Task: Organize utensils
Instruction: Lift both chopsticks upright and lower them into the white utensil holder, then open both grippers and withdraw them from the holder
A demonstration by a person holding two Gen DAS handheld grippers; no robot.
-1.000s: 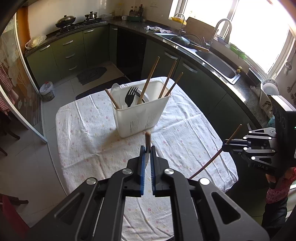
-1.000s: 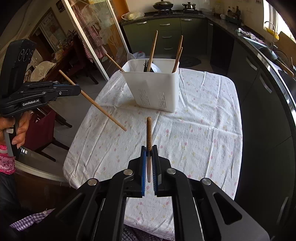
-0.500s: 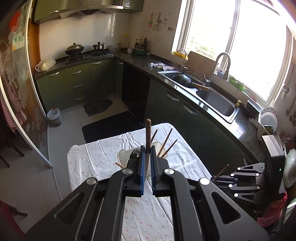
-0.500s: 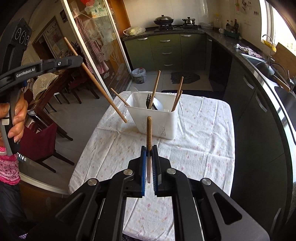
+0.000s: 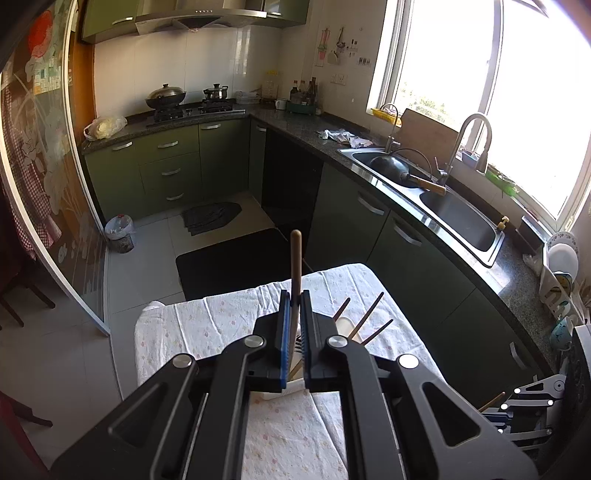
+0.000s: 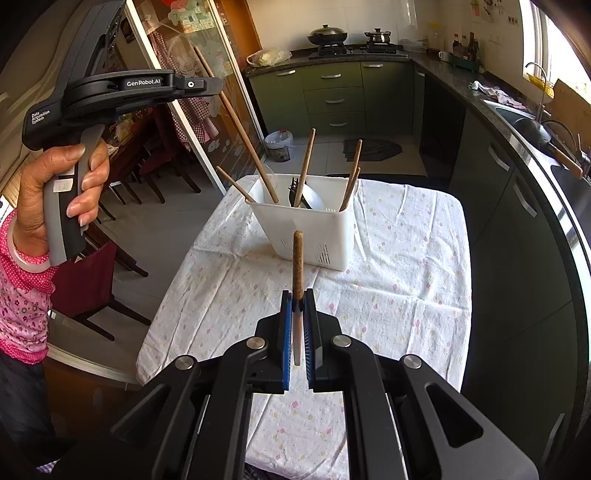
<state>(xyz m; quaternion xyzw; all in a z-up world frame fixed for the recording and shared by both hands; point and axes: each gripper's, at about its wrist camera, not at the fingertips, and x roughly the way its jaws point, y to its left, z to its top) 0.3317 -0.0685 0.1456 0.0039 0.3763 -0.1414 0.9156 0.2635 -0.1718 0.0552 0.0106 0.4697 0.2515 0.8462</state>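
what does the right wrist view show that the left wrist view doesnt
Only the right wrist view shows the whole white caddy with the black fork inside, the hand gripping the left gripper, and that chopstick's tip reaching into the caddy.

Only the left wrist view shows the range hood, window and tap.

Both show the tablecloth, the stove pots, and a chopstick clamped in that view's own jaws.

A white slotted utensil caddy (image 6: 310, 229) stands upright on the floral tablecloth (image 6: 406, 258), holding several tilted wooden chopsticks (image 6: 306, 162) (plus a black fork (image 6: 294, 190)); another long chopstick (image 6: 240, 129) slants into its left corner.
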